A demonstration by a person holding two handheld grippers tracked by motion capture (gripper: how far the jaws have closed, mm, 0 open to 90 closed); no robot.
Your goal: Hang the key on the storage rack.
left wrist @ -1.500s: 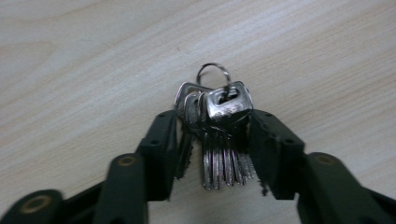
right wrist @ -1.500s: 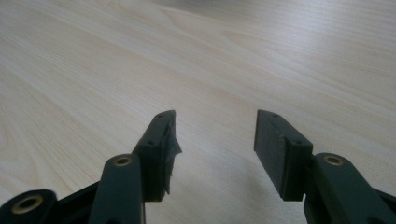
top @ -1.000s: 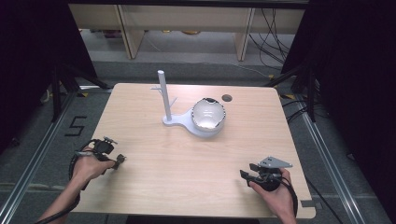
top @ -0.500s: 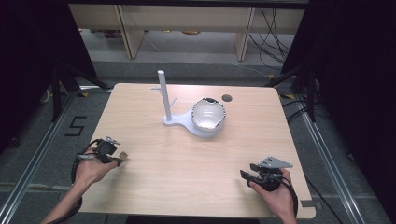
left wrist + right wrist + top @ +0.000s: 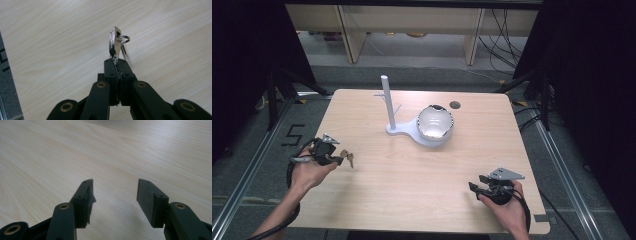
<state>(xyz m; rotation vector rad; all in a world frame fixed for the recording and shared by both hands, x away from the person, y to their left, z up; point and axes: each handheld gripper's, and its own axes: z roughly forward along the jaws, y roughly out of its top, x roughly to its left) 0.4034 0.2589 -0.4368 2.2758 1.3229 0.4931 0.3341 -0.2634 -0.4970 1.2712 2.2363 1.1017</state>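
My left gripper (image 5: 337,159) (image 5: 117,62) is shut on a small bunch of keys (image 5: 115,45) on a metal ring (image 5: 123,38), held just above the wooden table (image 5: 377,185) near its left edge; the keys (image 5: 347,157) stick out toward the table's middle. A white stand with an upright post (image 5: 386,102) and a shiny round bowl (image 5: 434,122) sits at the table's centre back. My right gripper (image 5: 476,183) (image 5: 115,192) rests low at the front right, jaws open with nothing between them.
A small dark round hole (image 5: 455,105) lies in the tabletop behind the bowl. Dark metal frame rails (image 5: 252,165) run beside the table on both sides, and shelving stands beyond its far edge.
My left gripper has lifted slightly and moved right toward the table's middle with the keys. The right gripper has stayed in place.
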